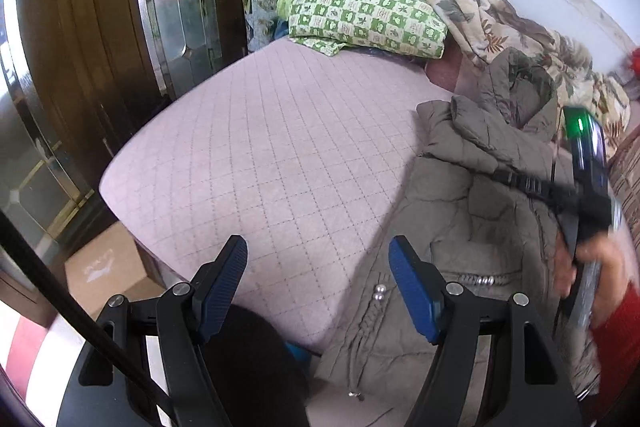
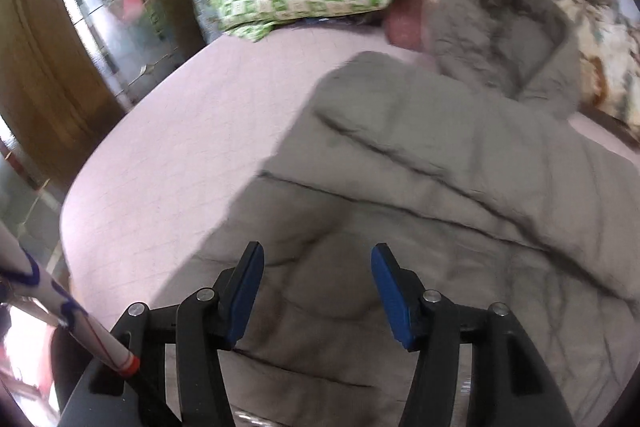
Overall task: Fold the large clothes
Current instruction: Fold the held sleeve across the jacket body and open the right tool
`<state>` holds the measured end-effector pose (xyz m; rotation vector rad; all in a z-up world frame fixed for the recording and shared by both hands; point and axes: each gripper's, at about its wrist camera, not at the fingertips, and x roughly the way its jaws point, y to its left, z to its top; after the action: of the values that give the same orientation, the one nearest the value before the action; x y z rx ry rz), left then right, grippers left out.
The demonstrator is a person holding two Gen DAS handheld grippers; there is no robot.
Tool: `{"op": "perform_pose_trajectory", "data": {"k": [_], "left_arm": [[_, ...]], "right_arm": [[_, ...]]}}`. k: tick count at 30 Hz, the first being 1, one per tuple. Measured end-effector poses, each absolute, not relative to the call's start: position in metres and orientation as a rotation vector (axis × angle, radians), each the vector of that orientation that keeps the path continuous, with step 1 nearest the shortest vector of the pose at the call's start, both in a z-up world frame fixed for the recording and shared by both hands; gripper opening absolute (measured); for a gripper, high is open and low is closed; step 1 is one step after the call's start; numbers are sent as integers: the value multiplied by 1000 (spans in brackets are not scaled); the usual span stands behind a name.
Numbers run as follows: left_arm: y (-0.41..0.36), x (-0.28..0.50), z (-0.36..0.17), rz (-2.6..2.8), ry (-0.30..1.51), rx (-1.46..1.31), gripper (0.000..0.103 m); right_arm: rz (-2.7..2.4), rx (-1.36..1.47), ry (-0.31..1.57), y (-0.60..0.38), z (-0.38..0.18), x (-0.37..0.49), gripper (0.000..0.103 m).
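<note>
A large olive-grey quilted coat [image 1: 472, 195] lies on a pink quilted bed [image 1: 272, 147], on its right half, with its hem hanging over the near edge. My left gripper [image 1: 318, 269] is open and empty, above the bed edge just left of the coat's hem. The right gripper's body [image 1: 588, 163] shows over the coat at the right of the left wrist view, held by a hand. In the right wrist view the coat [image 2: 420, 179] fills the frame, blurred, and my right gripper [image 2: 318, 277] is open and empty just above it.
A green checked pillow [image 1: 360, 15] and a floral blanket [image 1: 500, 27] lie at the head of the bed against the wall. A dark wooden wardrobe with glass doors [image 1: 120, 27] stands left of the bed. A cardboard box [image 1: 106, 267] sits on the floor beside it.
</note>
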<state>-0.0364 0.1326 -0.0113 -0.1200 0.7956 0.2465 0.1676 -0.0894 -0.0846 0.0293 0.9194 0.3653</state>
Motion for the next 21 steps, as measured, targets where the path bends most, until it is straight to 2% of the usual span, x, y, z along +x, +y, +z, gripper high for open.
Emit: {"op": "perform_pose_trajectory", "data": {"k": [3,5,9,11,13,16,21], "left_arm": [[130,-40,-10,254,812,-101,72],[130,-43,-5,265,800,-104,72],[133,-48,-2,284,787,-102,72],[134,-49,-5,284,795,-103,72],[137,-50,-6,284,801,-110,72],[144,-53,-5,286,794,-128,72],[147,-63,1,289,776,-141,72]], "right_arm": [[298,65,903,-103,-78,190,56],[220,111,870,-110,-68,215,43],[150,157,841,-106,-64,259,42],[125,131,884,-94,-77,282,42],[182,158,1005,-77,-104,307,42],[203,134,1025,-61,-110,308,42],[375,47,991,-34,-83,271,42]]}}
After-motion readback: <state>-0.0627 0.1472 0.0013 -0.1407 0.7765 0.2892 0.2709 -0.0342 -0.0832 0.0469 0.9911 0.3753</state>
